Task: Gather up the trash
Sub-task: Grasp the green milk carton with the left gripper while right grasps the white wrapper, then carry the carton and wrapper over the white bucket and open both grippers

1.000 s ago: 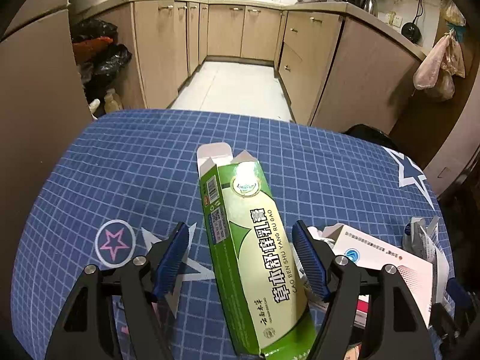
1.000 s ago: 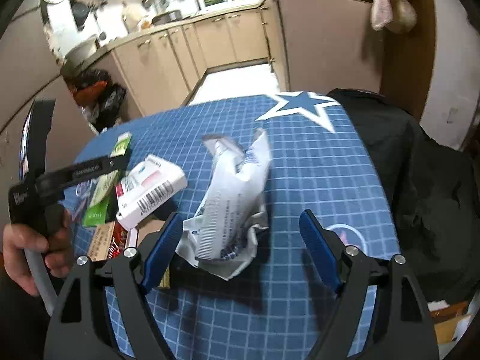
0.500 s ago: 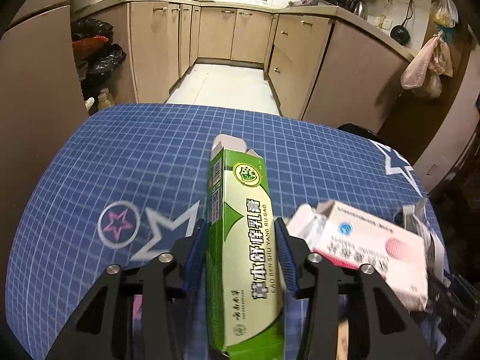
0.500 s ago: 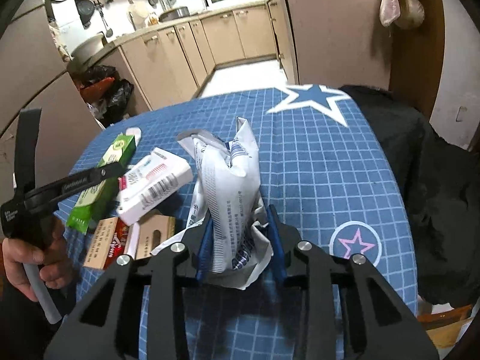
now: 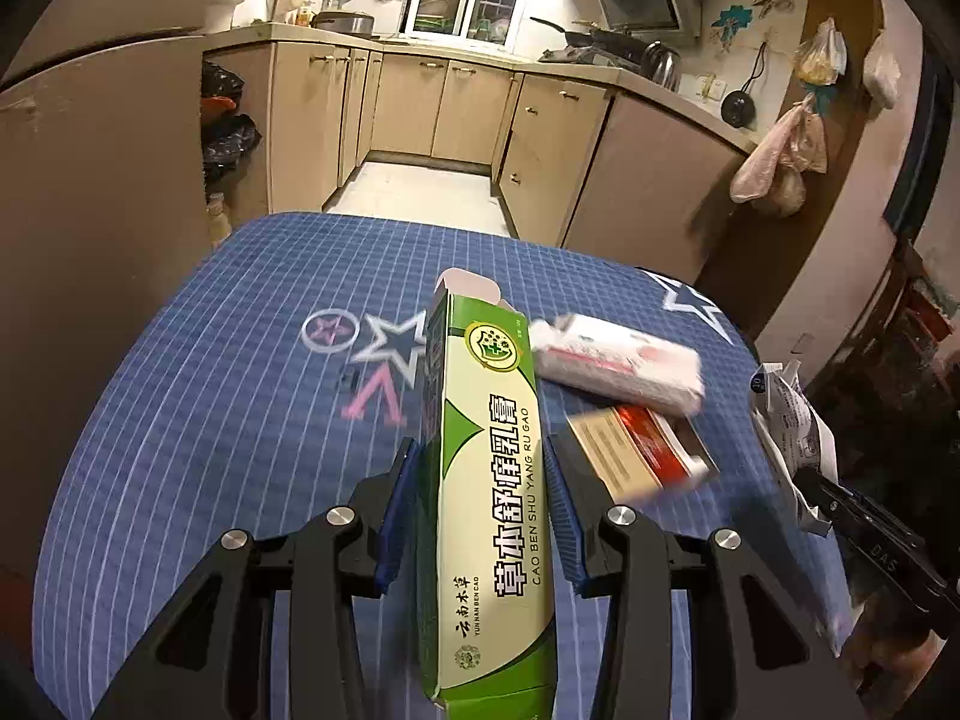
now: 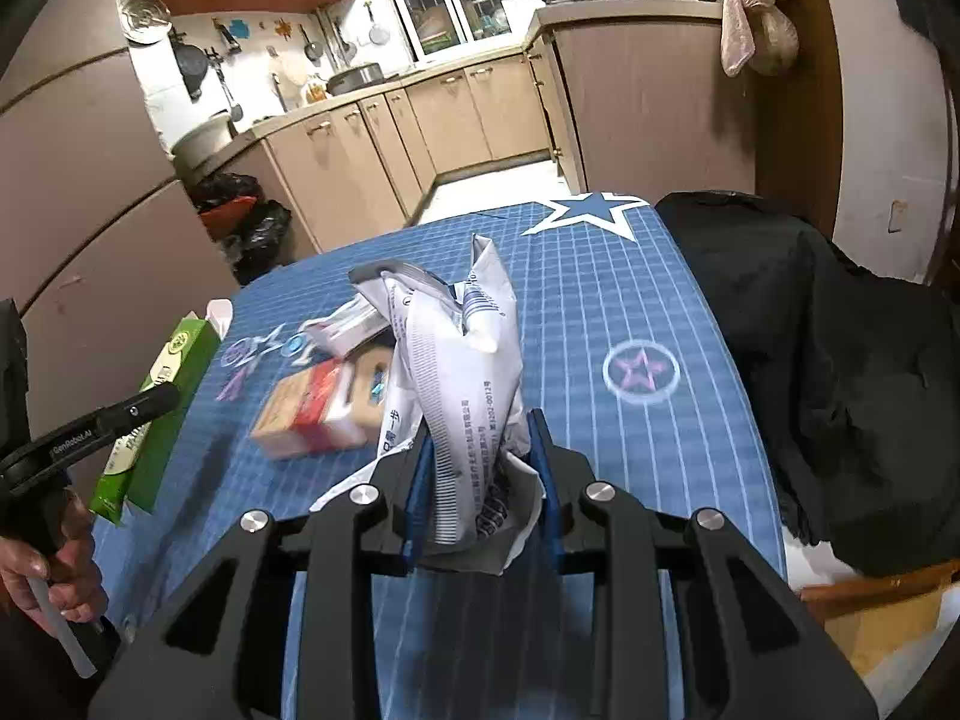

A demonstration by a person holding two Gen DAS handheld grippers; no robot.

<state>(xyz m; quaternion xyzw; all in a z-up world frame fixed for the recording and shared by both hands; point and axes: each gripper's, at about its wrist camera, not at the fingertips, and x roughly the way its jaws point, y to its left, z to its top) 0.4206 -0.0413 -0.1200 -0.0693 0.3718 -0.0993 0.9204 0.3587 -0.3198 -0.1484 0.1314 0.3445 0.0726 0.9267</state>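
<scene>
Two grippers are in use over a table covered with a blue checked cloth (image 5: pixel 228 432), and each has a piece of trash clamped between its blue pads. Left gripper (image 5: pixel 480 510): its jaws are closed against the long sides of a green carton (image 5: pixel 489 480) printed with Chinese characters and "CAO BEN SHU YANG RU GAO"; the carton points away from the camera, its far end flap open, and it appears raised off the cloth, though contact at its near end cannot be confirmed. Right gripper (image 6: pixel 480 480): its jaws are pressed onto the lower part of a crumpled white printed bag (image 6: pixel 462 384), which stands up between them, its upper part leaning over the pile behind. Remaining on the cloth, in the left wrist view: a white box with red print (image 5: pixel 618 363), blurred, lying just right of the carton's far end, and a tan and red box (image 5: pixel 639 450) near it, partly beneath its edge. Both boxes sit between the two grippers. In the right wrist view a hand (image 6: pixel 42 564) grips the left tool's handle at the lower left. A black bag (image 6: pixel 810 360) lies against the table's right edge. Kitchen cabinets (image 5: pixel 444 102) run along the far walls.
</scene>
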